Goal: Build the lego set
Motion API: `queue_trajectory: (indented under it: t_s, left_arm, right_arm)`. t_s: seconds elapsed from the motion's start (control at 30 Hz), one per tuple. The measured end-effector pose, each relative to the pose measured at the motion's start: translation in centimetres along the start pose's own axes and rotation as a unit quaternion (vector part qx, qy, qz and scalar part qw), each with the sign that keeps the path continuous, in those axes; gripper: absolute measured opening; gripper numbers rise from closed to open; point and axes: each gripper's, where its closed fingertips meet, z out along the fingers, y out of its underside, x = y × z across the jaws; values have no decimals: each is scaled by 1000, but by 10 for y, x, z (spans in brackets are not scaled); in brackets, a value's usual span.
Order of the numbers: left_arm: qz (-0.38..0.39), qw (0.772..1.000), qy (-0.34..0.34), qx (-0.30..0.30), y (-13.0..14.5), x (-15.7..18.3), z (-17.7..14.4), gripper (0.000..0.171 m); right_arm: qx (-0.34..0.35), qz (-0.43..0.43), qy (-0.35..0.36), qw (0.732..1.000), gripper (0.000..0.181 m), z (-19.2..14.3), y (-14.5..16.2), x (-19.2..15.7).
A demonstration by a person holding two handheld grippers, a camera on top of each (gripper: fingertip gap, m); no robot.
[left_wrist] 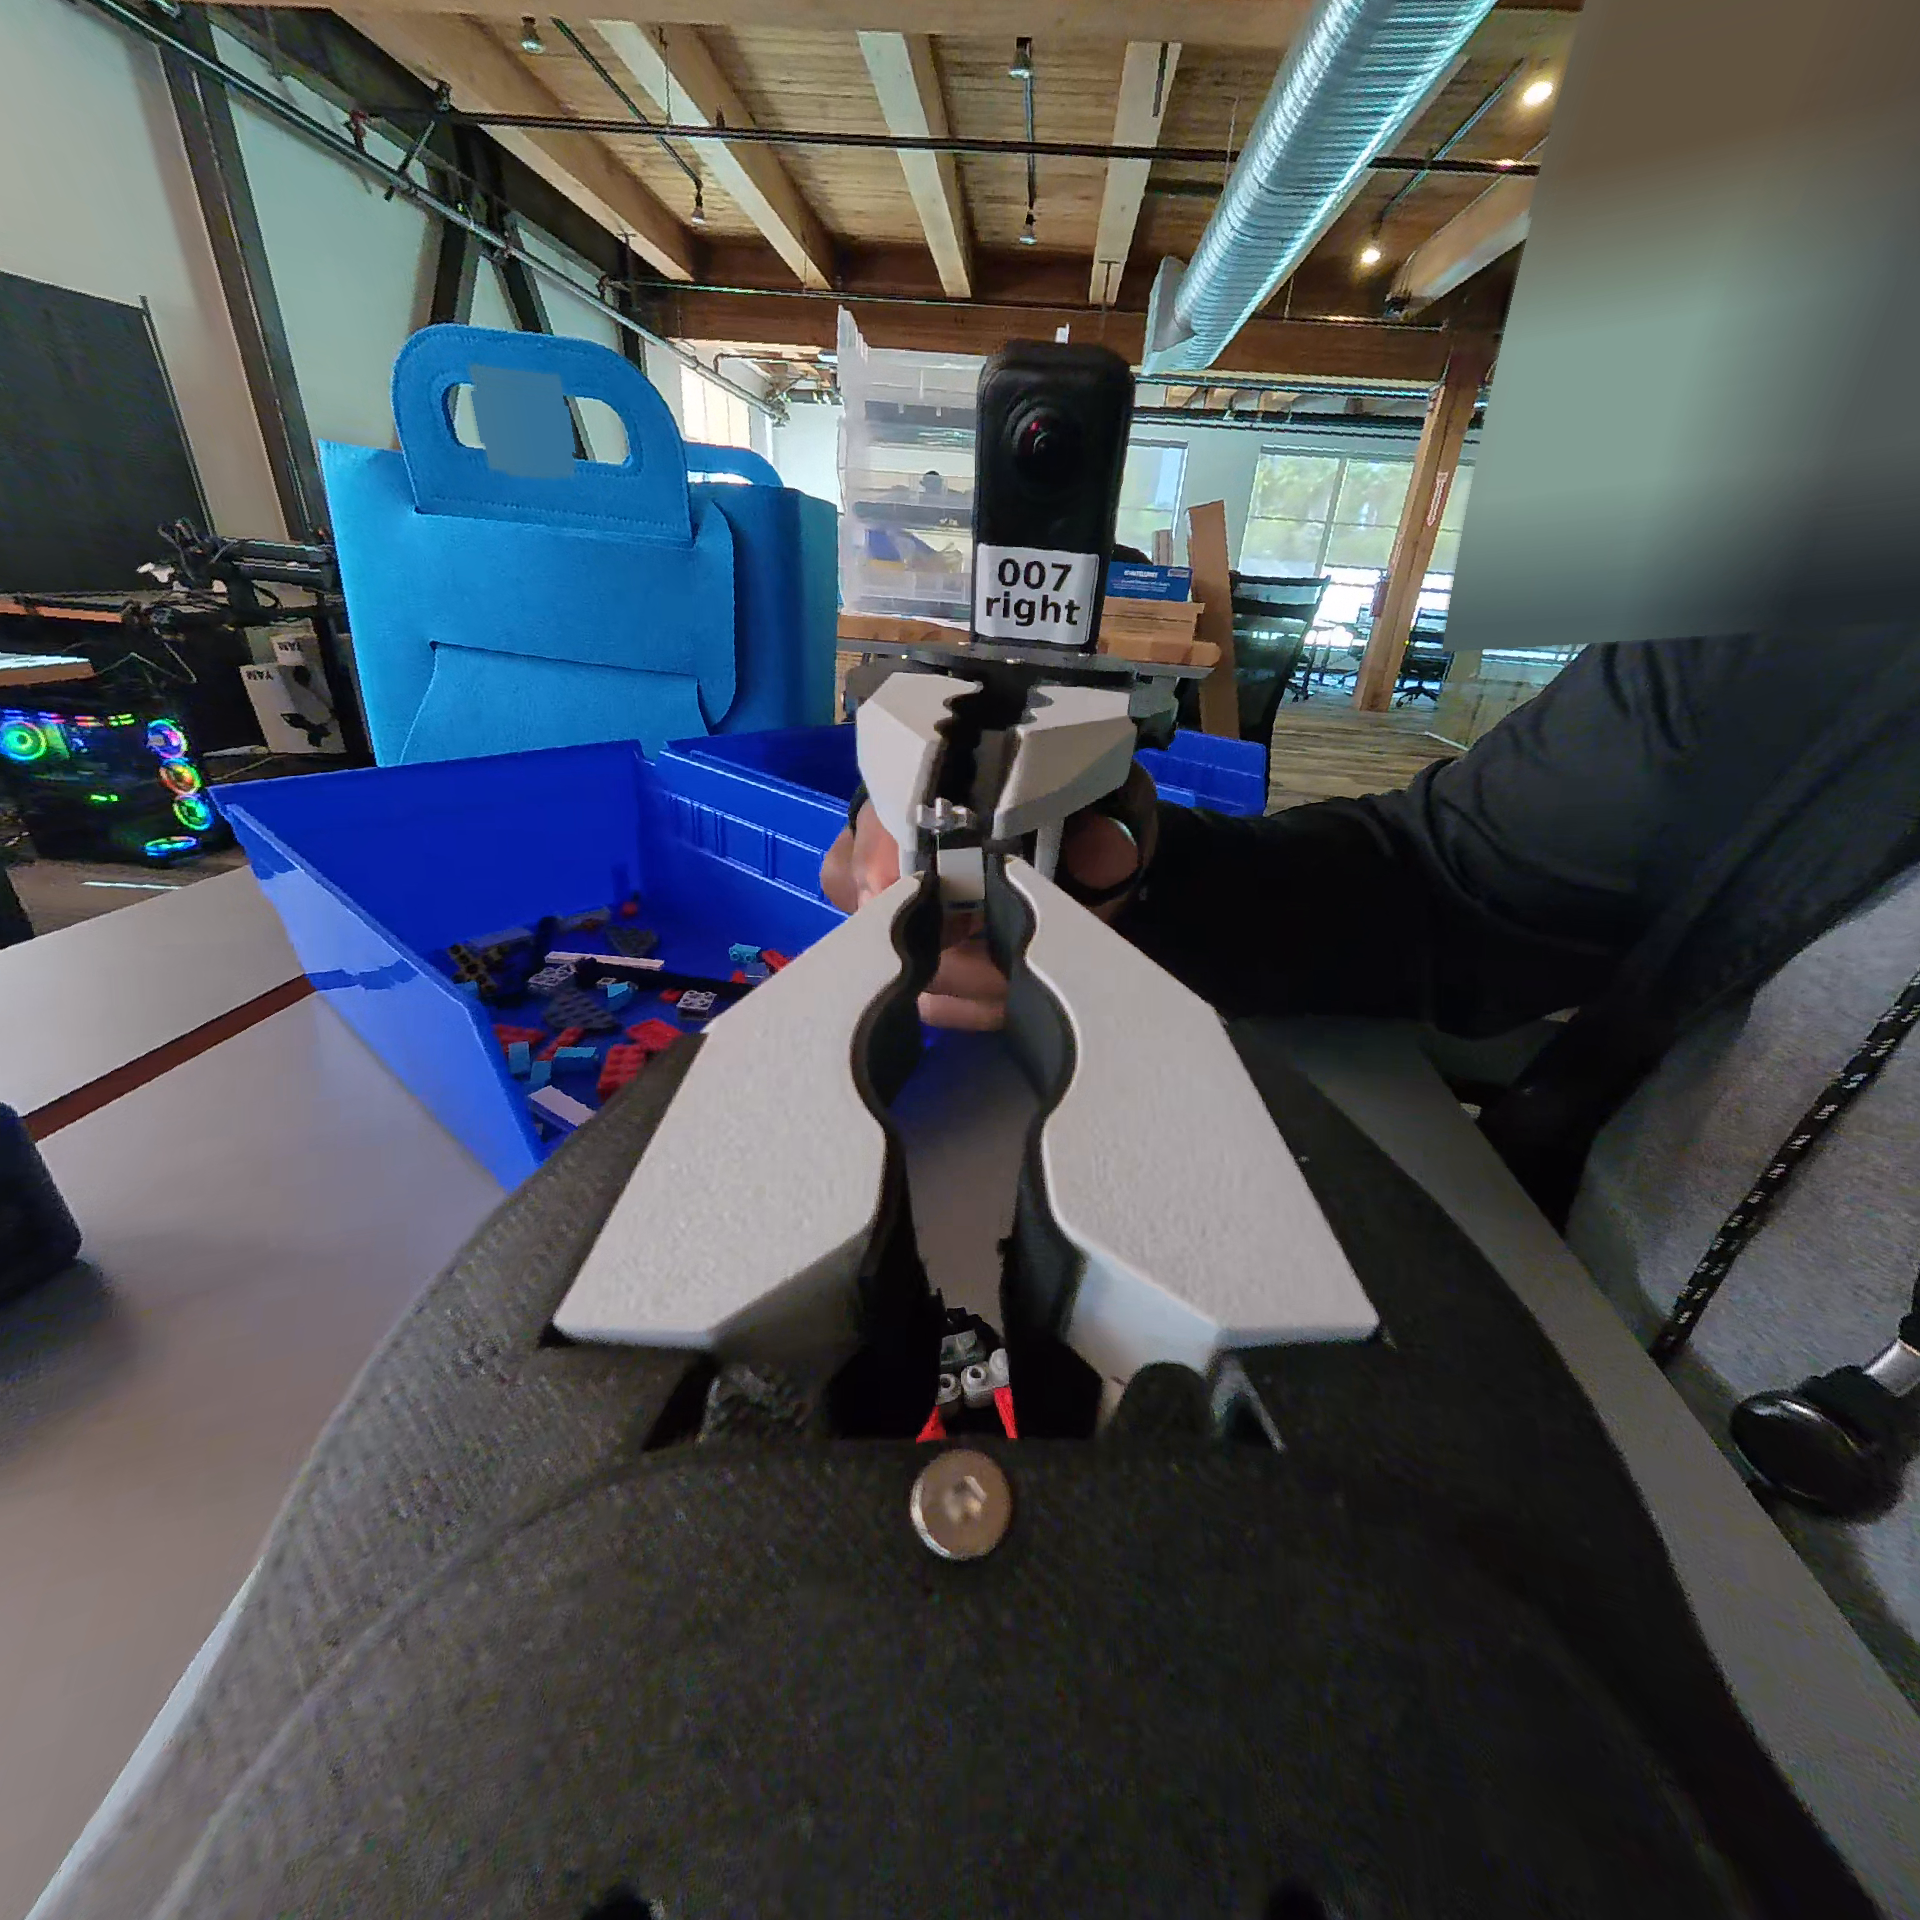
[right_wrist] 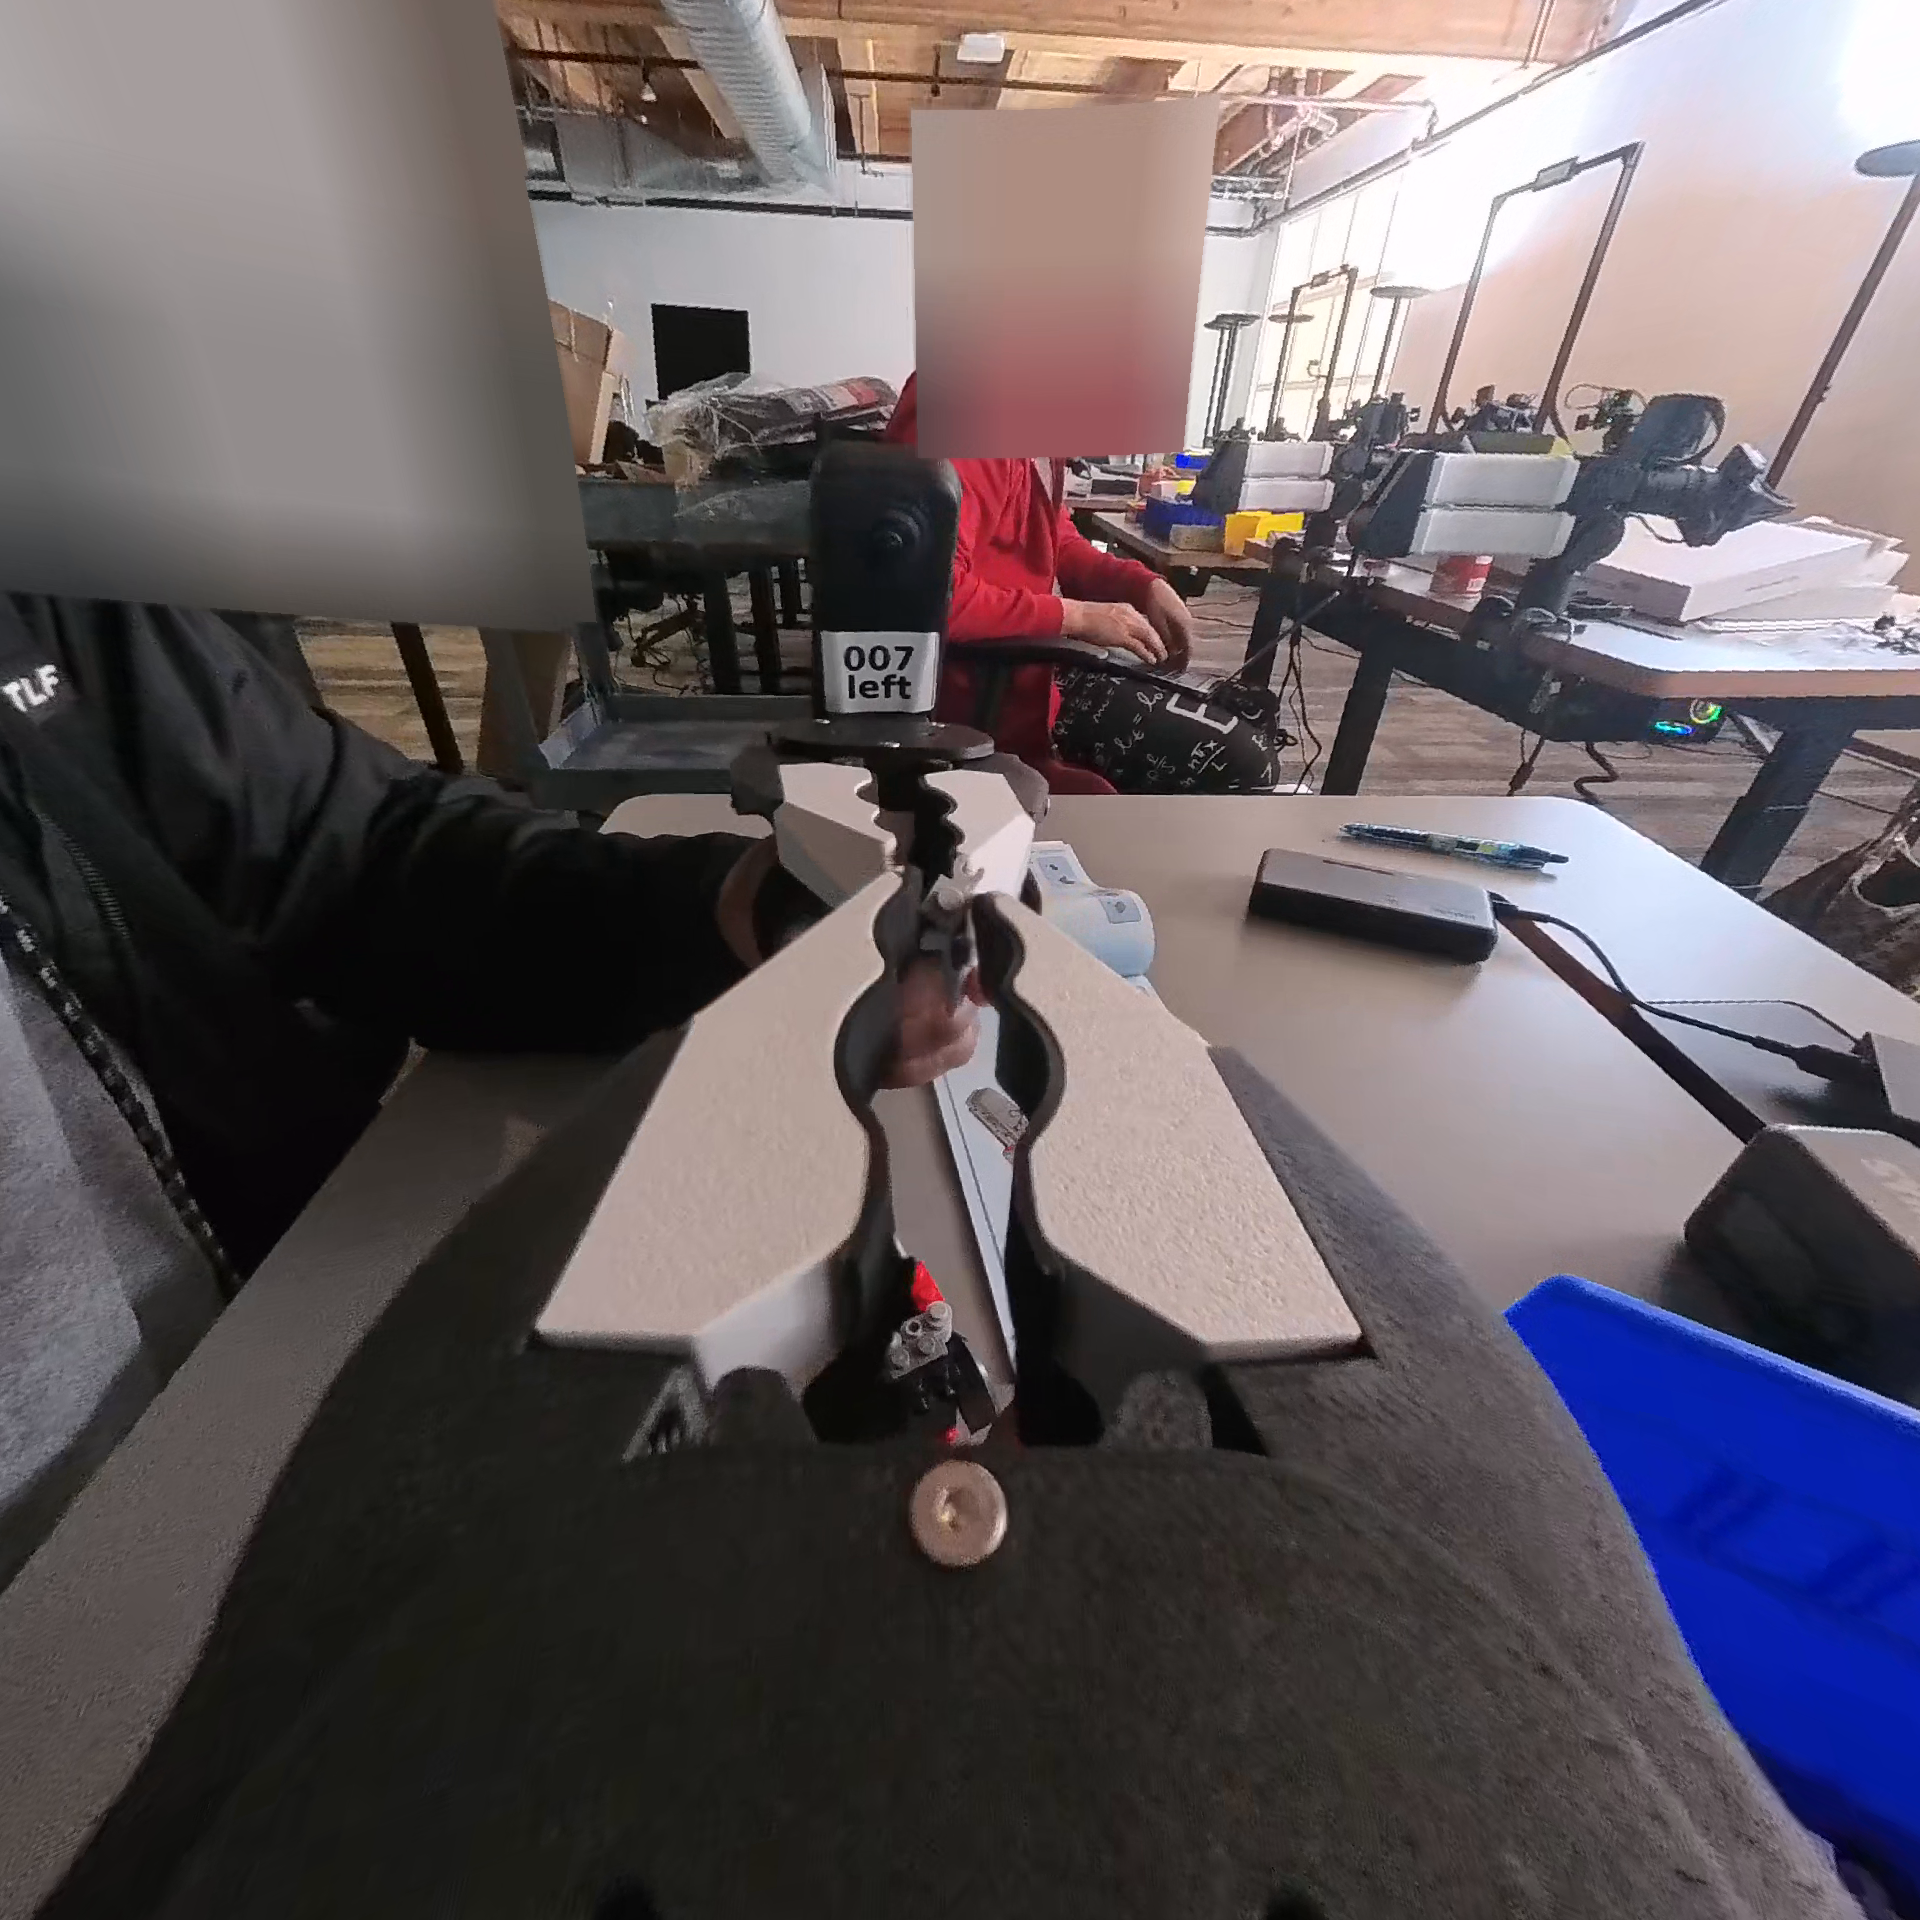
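The left gripper and the right gripper meet tip to tip above the table, both clamped on a small white and grey lego assembly. Left of them, loose red, blue and grey bricks lie in a blue bin.

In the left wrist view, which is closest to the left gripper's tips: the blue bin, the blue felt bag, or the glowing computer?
1. Blue bin, just left of the left gripper.
2. Felt bag, behind the bin.
3. Glowing computer, far left, off the table.
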Motion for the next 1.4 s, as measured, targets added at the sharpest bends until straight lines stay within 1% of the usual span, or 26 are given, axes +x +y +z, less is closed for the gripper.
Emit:
queue_trajectory:
  t_s: [0.13,0.27,0.47,0.7,1.0,1.23,1.4]
  left_arm:
    - [-19,1000,18,4,-1,4,0,8]
    - [-60,997,45,10,-2,9,1,9]
    - [-145,985,90,23,0,13,2,8]
    - [-188,974,123,25,0,18,3,8]
    - [-283,938,197,29,2,32,3,8]
    - [-315,922,222,36,1,36,4,9]
    - [-304,928,208,45,-2,31,1,8]
  right_arm:
    - [8,-14,-9,1000,10,-1,-1,-4]
    - [14,-27,-19,999,10,-1,-2,-8]
    - [17,-34,-29,999,11,-3,0,-10]
    - [19,-41,-46,998,10,-4,0,-15]
    - [21,-65,-81,994,10,-7,1,-27]
    - [32,-65,-96,993,10,-8,1,-31]
    - [33,-43,-84,995,11,-7,-1,-26]
